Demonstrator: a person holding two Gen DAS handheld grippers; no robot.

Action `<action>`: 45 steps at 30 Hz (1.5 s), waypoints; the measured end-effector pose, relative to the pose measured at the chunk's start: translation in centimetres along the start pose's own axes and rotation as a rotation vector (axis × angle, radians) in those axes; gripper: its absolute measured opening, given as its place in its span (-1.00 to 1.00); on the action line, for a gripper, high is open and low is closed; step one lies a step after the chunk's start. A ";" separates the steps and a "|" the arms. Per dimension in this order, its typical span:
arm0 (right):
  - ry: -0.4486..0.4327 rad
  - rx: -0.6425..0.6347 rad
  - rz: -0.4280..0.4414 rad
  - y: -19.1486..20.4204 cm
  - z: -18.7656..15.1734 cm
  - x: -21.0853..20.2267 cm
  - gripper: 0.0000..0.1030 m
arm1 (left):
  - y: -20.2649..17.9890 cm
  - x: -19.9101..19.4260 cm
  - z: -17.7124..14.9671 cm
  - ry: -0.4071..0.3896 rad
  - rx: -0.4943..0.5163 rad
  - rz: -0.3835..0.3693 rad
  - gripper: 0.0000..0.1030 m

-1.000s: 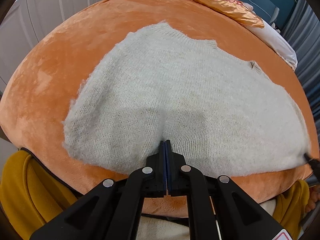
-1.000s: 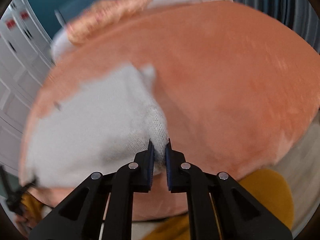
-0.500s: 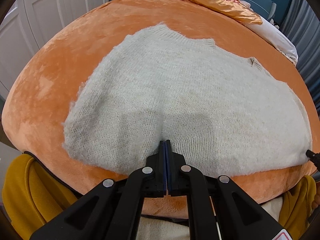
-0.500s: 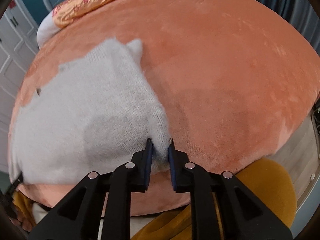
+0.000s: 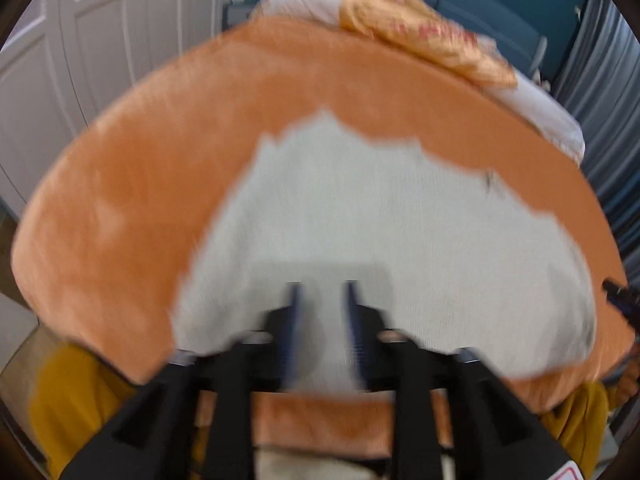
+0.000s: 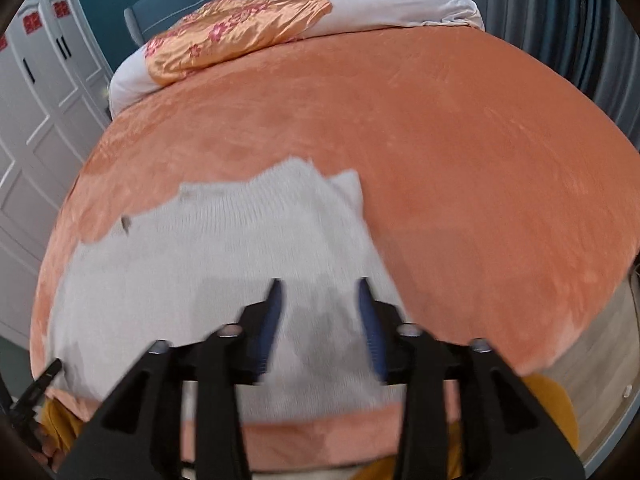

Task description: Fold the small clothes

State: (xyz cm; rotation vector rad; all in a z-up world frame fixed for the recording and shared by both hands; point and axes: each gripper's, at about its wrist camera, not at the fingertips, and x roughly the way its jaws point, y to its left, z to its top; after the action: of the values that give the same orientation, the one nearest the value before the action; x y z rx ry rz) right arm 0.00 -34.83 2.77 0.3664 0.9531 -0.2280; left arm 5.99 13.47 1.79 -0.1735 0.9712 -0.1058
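Observation:
A pale grey knitted sweater (image 5: 380, 220) lies spread flat on the orange plush bed cover (image 5: 152, 184), its hem along the near edge. My left gripper (image 5: 322, 292) hovers above the hem near its middle; its jaws are opening and nothing is between them. In the right wrist view the same sweater (image 6: 224, 248) fills the lower left. My right gripper (image 6: 318, 292) hangs over the sweater's right hem corner, jaws opening, the knit below them and not pinched. The other gripper's black tip (image 6: 40, 380) shows at the far left edge.
A white duvet (image 6: 400, 4) and an orange floral satin pillow (image 6: 240, 32) lie at the head of the bed. White wardrobe doors (image 5: 80, 40) stand on the left, grey curtains (image 6: 540, 20) on the right. A person's mustard-yellow clothing (image 5: 72, 400) shows below the bed's edge.
Both grippers have opened and risen off the sweater: the left was shut at the hem, the right let go of the hem corner. The sweater now lies flat.

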 end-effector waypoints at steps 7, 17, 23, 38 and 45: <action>0.019 -0.022 -0.058 1.2 4.2 5.9 0.30 | 2.7 5.9 7.1 0.057 -0.110 0.019 0.23; -0.064 0.048 0.005 -0.9 6.2 5.1 -0.90 | 4.5 8.5 9.0 0.114 -0.178 -0.009 -0.88; 0.119 0.031 -0.120 -4.1 3.7 11.5 -0.88 | 4.2 11.8 7.7 0.167 -0.158 0.092 -0.84; 0.108 -0.258 0.254 12.4 -3.6 1.8 -0.69 | 2.0 2.2 1.8 0.124 -0.107 0.084 0.15; 0.155 -0.325 0.236 19.4 -4.1 5.4 -0.69 | 2.2 1.5 -0.5 0.145 -0.097 0.099 0.15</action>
State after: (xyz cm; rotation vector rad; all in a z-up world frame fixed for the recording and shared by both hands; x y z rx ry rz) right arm 6.68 -15.55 0.09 0.1952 1.0698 0.1721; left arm 6.46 15.37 -0.08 -0.2082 1.1284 0.0200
